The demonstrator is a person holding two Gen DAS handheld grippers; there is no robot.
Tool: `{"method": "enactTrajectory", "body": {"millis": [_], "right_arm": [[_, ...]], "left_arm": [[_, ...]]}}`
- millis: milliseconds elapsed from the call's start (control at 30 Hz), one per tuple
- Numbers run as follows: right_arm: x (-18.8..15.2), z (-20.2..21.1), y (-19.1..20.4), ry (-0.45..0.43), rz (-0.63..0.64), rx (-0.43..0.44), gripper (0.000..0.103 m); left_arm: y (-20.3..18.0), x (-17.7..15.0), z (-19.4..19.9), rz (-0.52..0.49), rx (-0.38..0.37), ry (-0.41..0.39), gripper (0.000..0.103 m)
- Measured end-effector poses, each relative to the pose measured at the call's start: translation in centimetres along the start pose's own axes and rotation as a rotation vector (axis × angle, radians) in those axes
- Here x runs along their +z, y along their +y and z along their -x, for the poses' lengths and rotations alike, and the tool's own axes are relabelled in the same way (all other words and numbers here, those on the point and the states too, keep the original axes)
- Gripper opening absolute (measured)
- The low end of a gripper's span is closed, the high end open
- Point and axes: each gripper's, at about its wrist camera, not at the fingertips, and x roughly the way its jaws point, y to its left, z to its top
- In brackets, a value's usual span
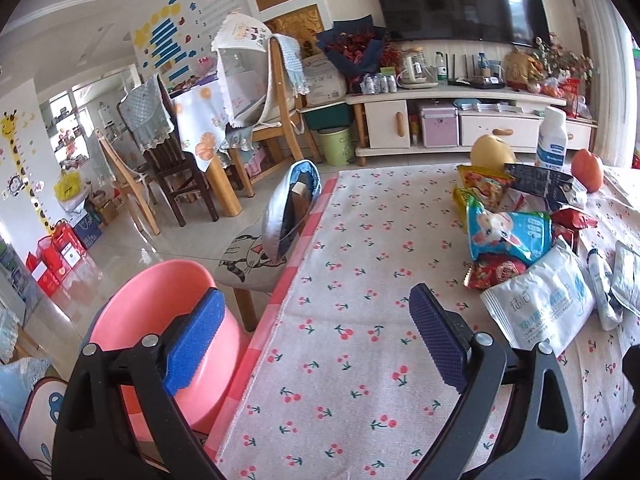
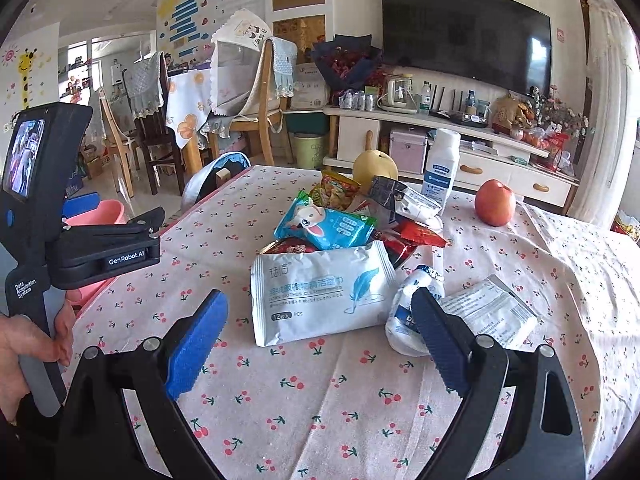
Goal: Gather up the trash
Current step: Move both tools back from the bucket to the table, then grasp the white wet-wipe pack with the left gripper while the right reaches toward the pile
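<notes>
Trash wrappers [image 1: 516, 236] lie heaped at the right of the bench [image 1: 360, 264] in the left wrist view. The left gripper [image 1: 316, 336] has wide, empty jaws and straddles the bench edge above the pink bin [image 1: 140, 304], probably because the bin should receive the wrappers.

In the right wrist view, the right gripper [image 2: 320, 340], jaws wide and empty, faces the white wipes packet [image 2: 320, 292]. Its long axis runs left to right, slightly tilted.
</notes>
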Motion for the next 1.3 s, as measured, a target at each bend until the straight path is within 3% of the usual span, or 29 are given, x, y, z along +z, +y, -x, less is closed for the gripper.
{"method": "enactTrajectory", "body": {"millis": [200,367,500,633,800,1033,1300], "right_arm": [[-0.1,0.4,-2.6,0.008,-0.073,-0.011,0.092],[-0.4,0.7,-5.4,0.025,-0.175,-0.046,0.092],[-0.7,0.8,-7.6,0.043,-0.245,-0.067,0.092],[-1.4,0.4,-9.7,0.084,-0.308,-0.083,0.092],[-2.1,-0.1,-12.0,0.138,-0.377,-0.093,0.092],[-3.5,-1.6,-15.0,0.206,-0.523,-0.028,0.092],[-3.8,-3.2,-15.9,0.239,-0.604,0.042,0.092]], "left_arm": [[-1.4,-0.3,0.2,-0.013,-0.086,0.006,0.094],[-2.8,-0.2,1.0,-0.030,-0.325,-0.017,0.094],[-6.0,-0.7,0.9,-0.143,-0.453,-0.003,0.094],[-9.1,-1.1,0.3,-0.244,-0.488,0.015,0.094],[-11.7,-1.1,0.4,-0.392,-0.518,-0.024,0.094],[-14.8,-1.6,-1.8,-0.632,-0.554,-0.004,0.094],[-15.6,-0.7,-3.6,-0.651,-0.673,0.037,0.094]]}}
